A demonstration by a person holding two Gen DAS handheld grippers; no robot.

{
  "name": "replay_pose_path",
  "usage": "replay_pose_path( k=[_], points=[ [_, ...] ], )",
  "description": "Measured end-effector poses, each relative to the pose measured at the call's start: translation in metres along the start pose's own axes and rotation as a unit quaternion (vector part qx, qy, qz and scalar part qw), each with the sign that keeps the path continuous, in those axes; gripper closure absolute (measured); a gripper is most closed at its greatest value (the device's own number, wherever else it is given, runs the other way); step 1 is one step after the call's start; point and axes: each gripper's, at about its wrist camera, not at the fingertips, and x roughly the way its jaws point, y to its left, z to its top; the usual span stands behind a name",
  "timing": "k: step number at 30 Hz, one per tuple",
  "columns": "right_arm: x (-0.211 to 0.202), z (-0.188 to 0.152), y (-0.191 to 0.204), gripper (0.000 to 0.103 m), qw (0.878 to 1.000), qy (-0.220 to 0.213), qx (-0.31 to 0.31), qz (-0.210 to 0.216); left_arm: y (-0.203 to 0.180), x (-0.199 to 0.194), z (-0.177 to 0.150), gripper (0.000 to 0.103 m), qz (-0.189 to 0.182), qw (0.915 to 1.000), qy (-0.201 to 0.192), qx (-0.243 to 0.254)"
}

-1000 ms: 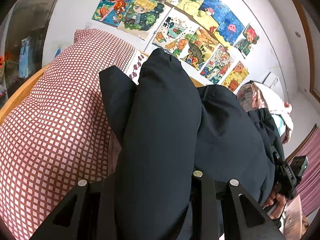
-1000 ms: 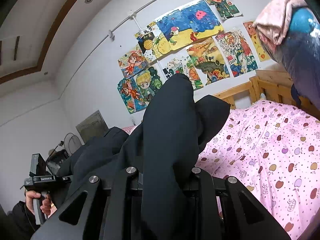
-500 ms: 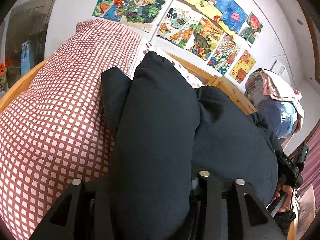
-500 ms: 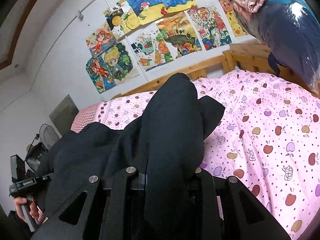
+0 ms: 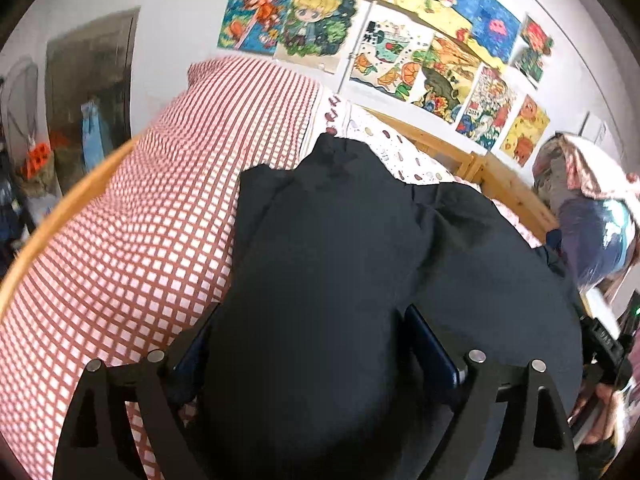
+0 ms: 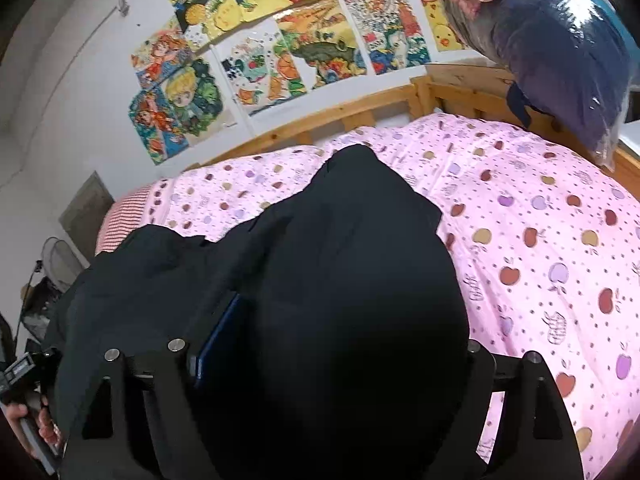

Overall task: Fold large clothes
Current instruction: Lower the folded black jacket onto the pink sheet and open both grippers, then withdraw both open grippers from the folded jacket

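A large black padded garment [image 5: 340, 240] lies bunched across the bed, filling the lower half of both wrist views. The left gripper [image 5: 308, 320] has its jaws spread wide and still opening. A thick fold of the garment sits between them, and a blue pad [image 5: 436, 352] shows bare beside the cloth. In the right wrist view the same garment [image 6: 352, 240] rests on the pink apple-print sheet [image 6: 540, 220]. The right gripper [image 6: 344, 328] is also opening around a fold. Its left pad [image 6: 220, 328] stands off the cloth and its right finger is hidden.
A red-checked pillow [image 5: 160, 220] lies left of the garment. A wooden bed frame [image 6: 360, 108] runs along the poster-covered wall. A bagged bundle of bedding [image 6: 560, 40] hangs over the far right corner. A person's hand [image 6: 24, 416] holds the other gripper at the lower left.
Both grippers' jaws have spread wide from a tight pinch on the black garment. The garment has come down onto the bed, and both views now look more downward.
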Motion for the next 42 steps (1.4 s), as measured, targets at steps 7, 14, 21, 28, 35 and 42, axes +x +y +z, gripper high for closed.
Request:
replay_pose_path(
  k=[7,14,21,28,35,42],
  points=[
    [-0.029,-0.006,0.0,0.014,0.998,-0.044,0.002,-0.037,-0.029,-0.031,-0.001,0.002,0.058,0.9951,-0.049,0.064],
    [-0.079,-0.011,0.027,0.007,0.988,-0.135,-0.043,-0.061,-0.043,-0.063,0.0,0.0,0.034,0.9931,-0.089,0.069],
    [-0.121,-0.014,0.041,0.003,0.979,-0.192,-0.047,-0.045,-0.055,-0.093,-0.005,0.0,0.013,0.9897,-0.12,0.078],
    [-0.156,-0.028,0.054,0.002,0.974,-0.217,-0.055,-0.03,-0.067,-0.128,-0.015,0.0,-0.016,0.9866,-0.139,0.084],
    [-0.181,-0.048,0.057,0.002,0.975,-0.217,-0.039,-0.024,-0.081,-0.166,-0.035,0.0,-0.025,0.9798,-0.168,0.106],
    [-0.211,-0.068,0.065,0.002,0.973,-0.226,-0.041,-0.017,-0.09,-0.195,-0.049,0.0,-0.036,0.9747,-0.182,0.124]
  ],
)
